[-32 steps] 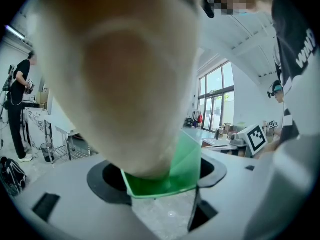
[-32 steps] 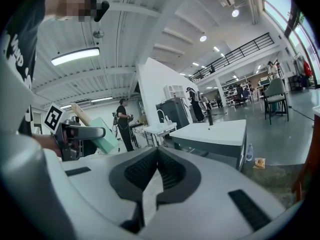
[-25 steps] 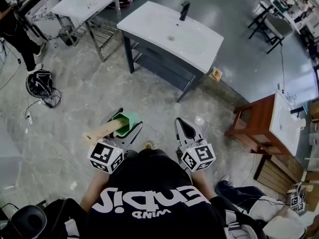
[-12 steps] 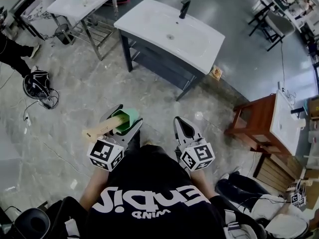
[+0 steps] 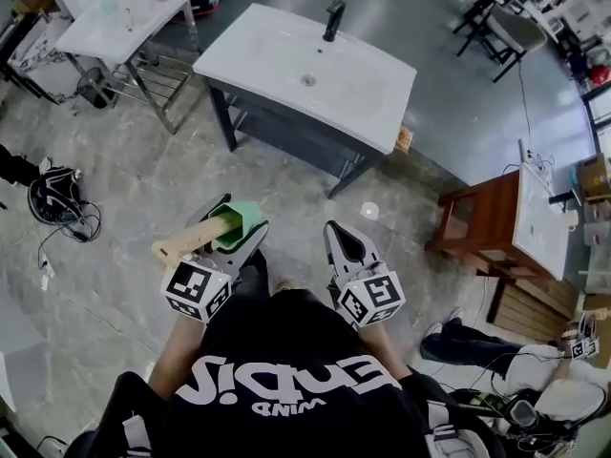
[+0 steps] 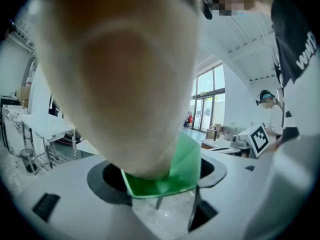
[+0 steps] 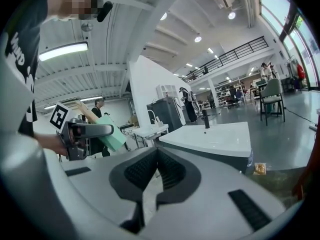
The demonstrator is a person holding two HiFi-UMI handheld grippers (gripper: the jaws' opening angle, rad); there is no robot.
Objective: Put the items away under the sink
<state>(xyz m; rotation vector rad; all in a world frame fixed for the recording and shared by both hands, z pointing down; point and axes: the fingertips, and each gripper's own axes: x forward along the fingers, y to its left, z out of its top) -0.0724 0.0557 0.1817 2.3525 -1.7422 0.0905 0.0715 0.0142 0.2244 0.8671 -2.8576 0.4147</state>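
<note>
— Clamped in the left gripper (image 6: 162, 196): green wooden-handled tool (image 6: 182, 166). Pinched together and empty: right gripper (image 7: 152, 181).
— Probably nothing stowed yet. Well apart from the sink (image 5: 305, 70), across open floor (image 5: 143, 179); carrying and placing underneath left to do.
— Mostly blocked by the tool in the left gripper view; shown whole, plus the tap (image 7: 206, 119), from the right.

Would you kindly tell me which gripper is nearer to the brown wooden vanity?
Right. The right gripper is across bare floor from the brown wooden vanity; the left gripper, gripping the green tool, lies farther off beyond it.
</note>
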